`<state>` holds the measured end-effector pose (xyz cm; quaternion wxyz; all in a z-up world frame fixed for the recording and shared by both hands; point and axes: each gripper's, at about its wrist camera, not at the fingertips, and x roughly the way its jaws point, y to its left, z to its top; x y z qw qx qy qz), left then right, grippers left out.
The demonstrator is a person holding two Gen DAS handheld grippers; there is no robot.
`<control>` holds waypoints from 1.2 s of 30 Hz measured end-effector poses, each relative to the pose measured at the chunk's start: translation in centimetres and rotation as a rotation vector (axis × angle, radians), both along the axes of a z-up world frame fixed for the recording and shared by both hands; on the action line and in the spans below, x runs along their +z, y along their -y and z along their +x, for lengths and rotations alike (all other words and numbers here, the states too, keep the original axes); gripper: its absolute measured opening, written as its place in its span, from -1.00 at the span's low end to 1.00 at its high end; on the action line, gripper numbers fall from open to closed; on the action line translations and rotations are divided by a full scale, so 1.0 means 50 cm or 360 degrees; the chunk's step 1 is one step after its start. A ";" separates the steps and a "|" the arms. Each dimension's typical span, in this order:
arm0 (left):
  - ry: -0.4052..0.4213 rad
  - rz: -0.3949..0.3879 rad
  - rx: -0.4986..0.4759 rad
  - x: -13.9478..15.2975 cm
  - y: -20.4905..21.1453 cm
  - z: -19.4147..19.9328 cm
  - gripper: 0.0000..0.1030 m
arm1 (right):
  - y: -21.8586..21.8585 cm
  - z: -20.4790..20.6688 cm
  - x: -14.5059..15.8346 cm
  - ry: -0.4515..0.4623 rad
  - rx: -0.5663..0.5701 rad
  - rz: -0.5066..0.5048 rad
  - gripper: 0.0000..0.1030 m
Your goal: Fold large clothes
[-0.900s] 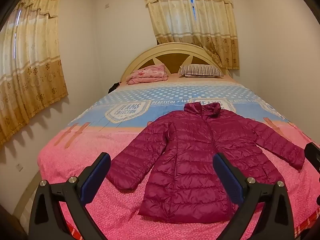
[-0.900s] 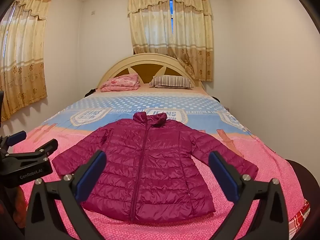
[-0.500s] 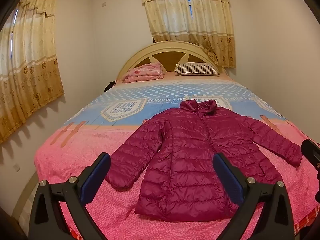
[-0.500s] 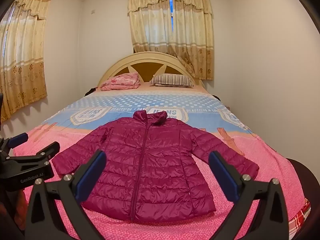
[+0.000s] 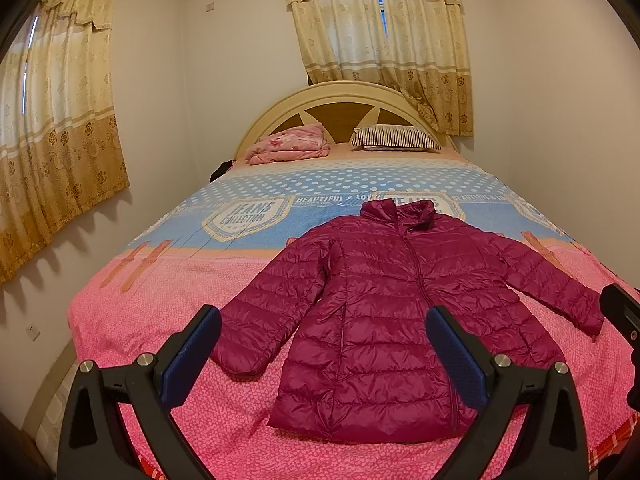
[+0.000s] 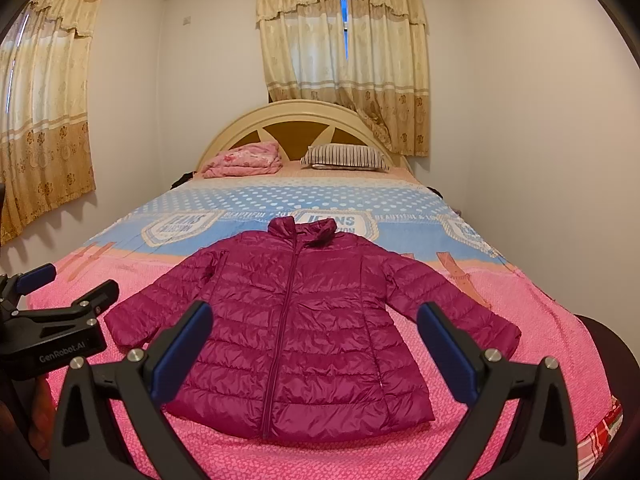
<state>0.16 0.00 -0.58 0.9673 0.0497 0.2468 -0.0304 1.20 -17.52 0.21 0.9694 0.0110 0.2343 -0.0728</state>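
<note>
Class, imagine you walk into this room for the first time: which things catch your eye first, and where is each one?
First, the magenta puffer jacket, spread flat and zipped on the pink near end of the bed, sleeves out to both sides. Next, the open left claw and right claw in the foreground, holding nothing. Behind, a striped pillow lies by the headboard.

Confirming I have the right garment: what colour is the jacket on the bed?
Magenta, quilted jacket with a matching zip; the right wrist view shows it best.

Bed (image 5: 160, 292): magenta puffer jacket (image 5: 392, 312) spread flat; striped pillow (image 5: 396, 138), pink bundle (image 5: 288, 148) by headboard.
</note>
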 end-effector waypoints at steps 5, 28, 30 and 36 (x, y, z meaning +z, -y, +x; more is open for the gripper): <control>-0.0002 0.0000 0.0001 0.001 -0.001 0.000 0.98 | 0.002 0.001 0.000 -0.0002 0.0000 0.0003 1.00; 0.0006 -0.0010 0.0011 0.005 -0.003 0.003 0.98 | -0.004 0.002 -0.004 -0.0015 0.0019 0.0010 1.00; 0.0005 -0.0011 0.0010 0.004 -0.002 0.002 0.98 | -0.003 0.002 -0.003 -0.0015 0.0017 0.0012 1.00; 0.0006 -0.0011 0.0012 0.004 -0.003 0.002 0.98 | -0.003 0.003 -0.003 -0.0016 0.0017 0.0013 1.00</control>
